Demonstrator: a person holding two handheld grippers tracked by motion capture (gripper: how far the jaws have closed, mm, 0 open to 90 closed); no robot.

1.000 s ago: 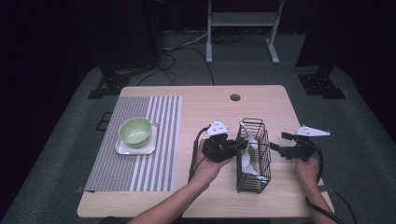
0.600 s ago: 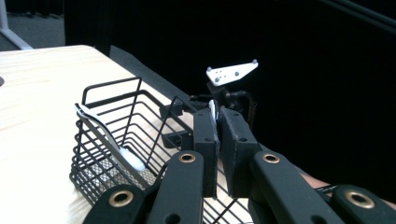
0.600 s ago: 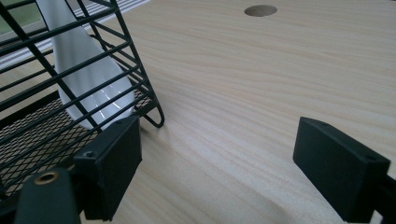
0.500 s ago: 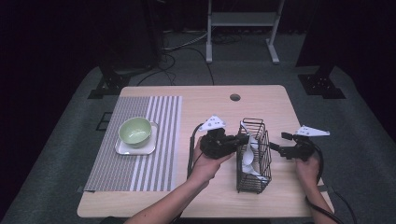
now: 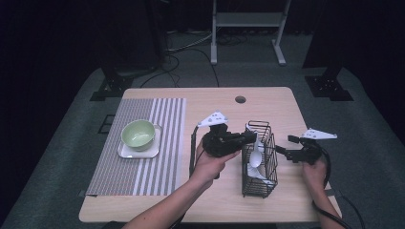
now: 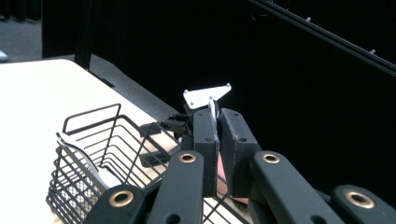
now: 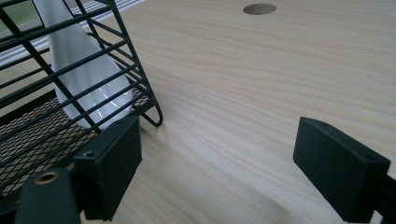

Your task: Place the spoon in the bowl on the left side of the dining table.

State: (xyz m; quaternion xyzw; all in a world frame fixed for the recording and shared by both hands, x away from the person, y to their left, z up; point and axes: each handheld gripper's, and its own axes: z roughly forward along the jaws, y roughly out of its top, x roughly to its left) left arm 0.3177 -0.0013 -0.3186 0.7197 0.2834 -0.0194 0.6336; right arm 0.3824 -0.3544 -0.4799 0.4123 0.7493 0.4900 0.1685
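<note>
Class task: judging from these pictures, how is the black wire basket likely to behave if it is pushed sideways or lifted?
The basket is open wire, so probably light and stiff. It stands tall and narrow on thin feet on smooth wood, so a high push may tip it and a low one slide it. The white spoons lean loosely inside and would likely rattle or shift.

A rectangular light-wood table [image 5: 282,102] stands on grey carpet, a small round hole [image 5: 240,99] cut near its far edge at 12 o'clock. A grey-and-white striped cloth placemat [image 5: 114,176] covers the 9 o'clock side, reaching from far edge almost to near edge. On the mat sits a white square plate [image 5: 129,152] bearing a pale green bowl [image 5: 138,133]. A black wire basket [image 5: 258,181] rests directly on the wood toward 4 o'clock, well apart from the mat.
</note>
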